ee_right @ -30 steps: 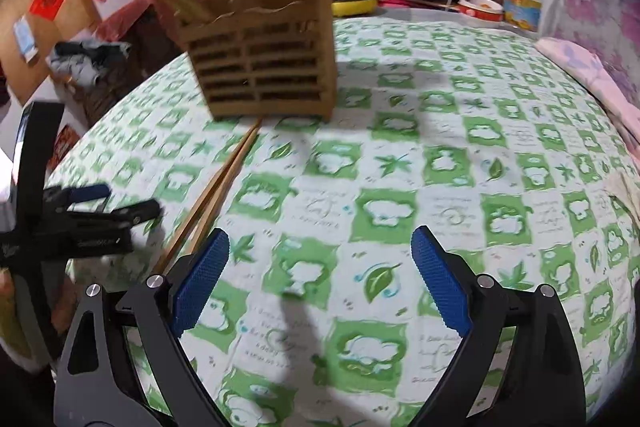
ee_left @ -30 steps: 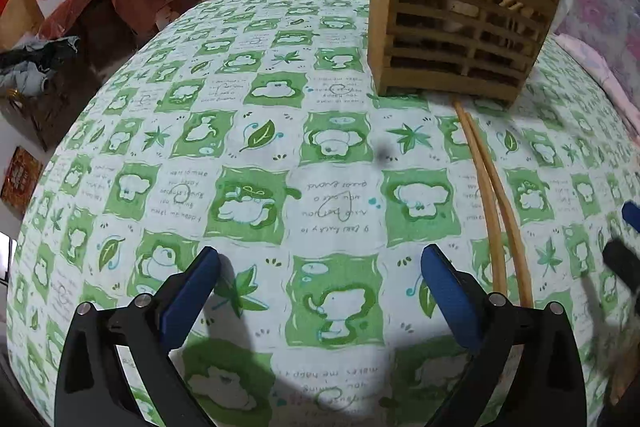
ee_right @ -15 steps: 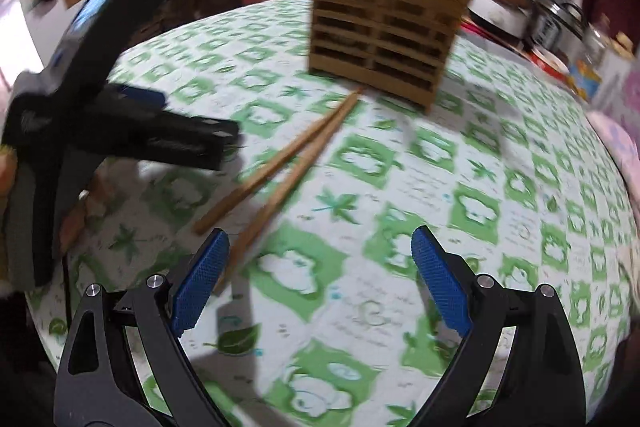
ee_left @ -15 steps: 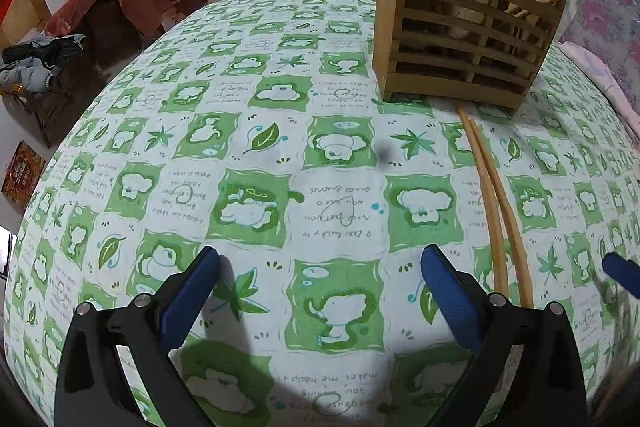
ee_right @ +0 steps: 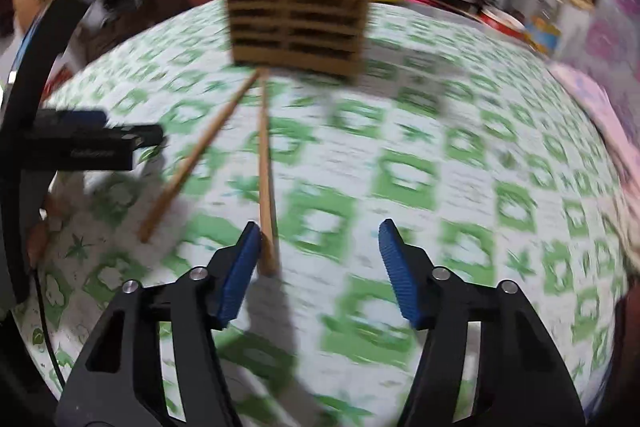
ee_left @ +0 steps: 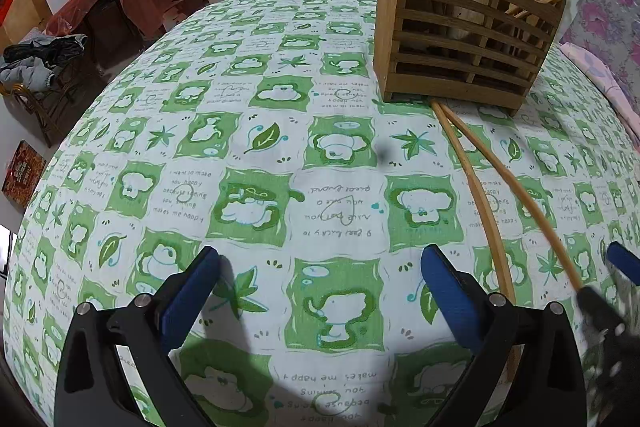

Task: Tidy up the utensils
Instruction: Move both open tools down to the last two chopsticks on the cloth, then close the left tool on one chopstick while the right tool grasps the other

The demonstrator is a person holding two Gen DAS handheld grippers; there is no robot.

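closing in: the right gripper (ee_right: 316, 259) is closing its jaws around the near end of one chopstick (ee_right: 265, 183); the stick lies against the left pad and the other pad is not on it yet, so nothing is gripped.
second stick: the other chopstick (ee_right: 196, 155) lies on the tablecloth (ee_right: 460, 167) just beside it, splayed off to the left; their far ends meet by the foot of the wooden holder (ee_right: 298, 11).
left gripper: the left gripper (ee_left: 320, 291) hangs over bare cloth, jaws spread wide and empty.
doing it well: i judge the stick should sit centred between the pads before they close, as it may roll off the one pad; closing slowly and lifting the end clear should keep the second stick undisturbed.
after that: the stick likely goes upright into the holder, which already has chopsticks in it.
writing: the cloth carries phrases; "makes me happy" reads clearly in the left wrist view, other lines are upside down.
brands: none legible; the right view is blurred.
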